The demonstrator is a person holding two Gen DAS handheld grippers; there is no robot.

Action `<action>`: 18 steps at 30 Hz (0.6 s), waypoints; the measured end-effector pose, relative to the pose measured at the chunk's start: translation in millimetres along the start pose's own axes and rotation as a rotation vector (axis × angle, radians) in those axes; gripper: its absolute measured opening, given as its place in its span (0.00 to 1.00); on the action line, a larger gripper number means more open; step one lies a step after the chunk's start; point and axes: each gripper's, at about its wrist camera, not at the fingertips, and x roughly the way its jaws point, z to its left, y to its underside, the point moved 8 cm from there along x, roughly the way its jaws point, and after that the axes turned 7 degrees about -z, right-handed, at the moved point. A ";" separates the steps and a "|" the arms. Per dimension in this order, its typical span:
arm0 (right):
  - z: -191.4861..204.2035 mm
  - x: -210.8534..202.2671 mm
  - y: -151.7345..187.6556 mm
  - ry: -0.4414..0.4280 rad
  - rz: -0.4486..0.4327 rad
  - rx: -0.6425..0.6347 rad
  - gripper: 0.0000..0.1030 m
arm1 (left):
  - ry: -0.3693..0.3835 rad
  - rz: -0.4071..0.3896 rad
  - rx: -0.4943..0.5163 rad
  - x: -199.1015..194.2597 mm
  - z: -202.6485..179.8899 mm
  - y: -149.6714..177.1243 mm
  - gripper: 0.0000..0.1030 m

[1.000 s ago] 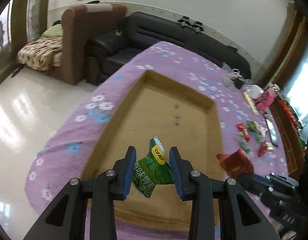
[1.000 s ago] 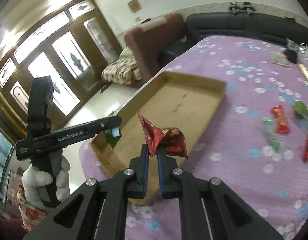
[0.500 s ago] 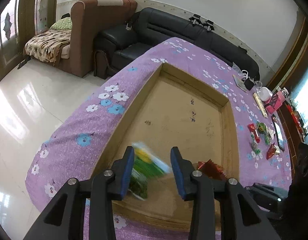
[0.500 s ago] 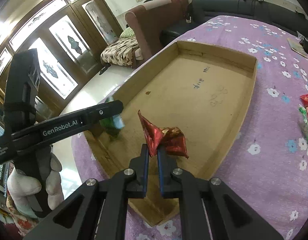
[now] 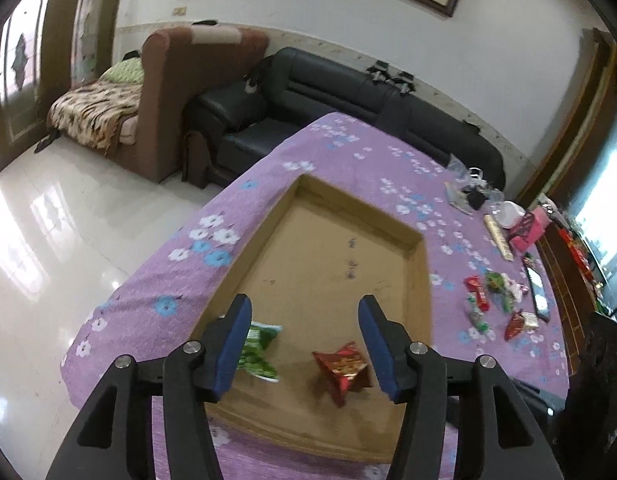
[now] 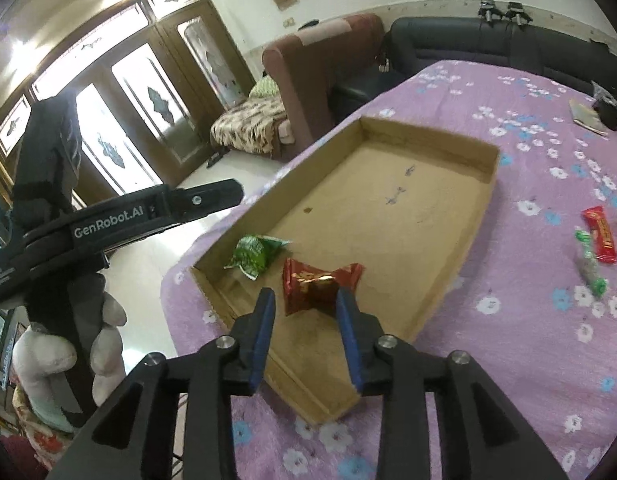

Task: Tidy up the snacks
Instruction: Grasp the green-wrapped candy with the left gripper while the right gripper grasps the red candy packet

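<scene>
Left gripper (image 5: 304, 344): jaws spread wide, nothing between them, hanging over the near end of the cardboard tray (image 5: 422, 280). Green packet (image 5: 256, 350) lies flat on the tray floor at about 7 o'clock, partly behind the left finger in the left wrist view; clear of it in the right wrist view (image 6: 254, 254).

Right gripper (image 6: 304, 332): jaws also wide, empty. Red packet (image 6: 318, 286) sits on the tray floor just beyond the fingertips, just beside the green one at its 4 o'clock, not touching it as far as I can tell.

Step, as I read it: both drops done, two snacks in the tray, release phase.

More loose snacks (image 6: 598, 234) lie on the purple floral cloth (image 6: 528, 152) at 3 o'clock of the tray, well apart from it.

Next move probably calls for: lift both grippers clear of the tray wall, swing right toward that cluster, keep jaws wide, line up one wrapper per gripper. Wrappers are thin and flat, so come in low and pinch an edge.
</scene>
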 end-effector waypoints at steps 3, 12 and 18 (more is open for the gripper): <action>-31.7 -25.2 -5.2 0.041 -0.042 0.047 0.33 | 0.051 -0.018 0.049 -9.1 -26.2 -3.7 0.61; -193.7 -102.3 -10.7 0.305 -0.131 0.270 0.35 | 0.203 0.023 0.181 -1.2 -116.6 11.8 0.66; -238.2 -66.7 -43.1 0.371 -0.096 0.276 0.35 | 0.263 0.107 0.218 16.4 -162.4 37.2 0.66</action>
